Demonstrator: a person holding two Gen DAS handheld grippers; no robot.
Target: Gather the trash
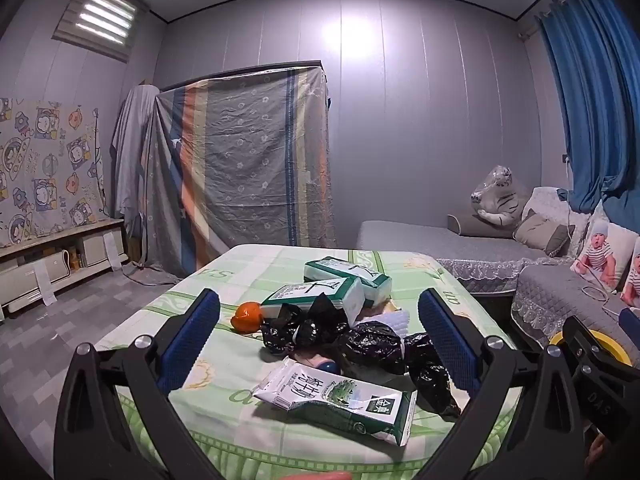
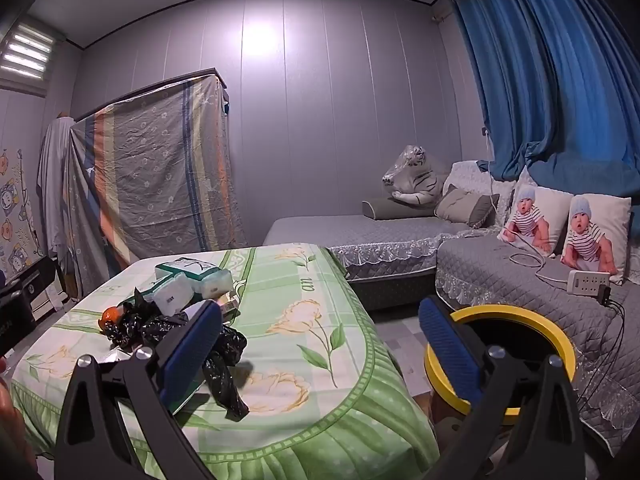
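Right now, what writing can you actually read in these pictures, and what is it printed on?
"金典": green-and-white pouch, dark panel.
"an": green tablecloth, beside the printed flowers.
"DAS": right gripper, on its black body.
Tissue packs: large characters, too blurred to read.
Pouch's other big characters: distorted, unreadable.
Power strip: no legible marking.

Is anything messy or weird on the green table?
Yes. Crumpled black plastic bags sprawl in the middle of the table, tangled among tissue packs, an orange and a milk pouch lying flat. It looks like scattered litter, not tidy.
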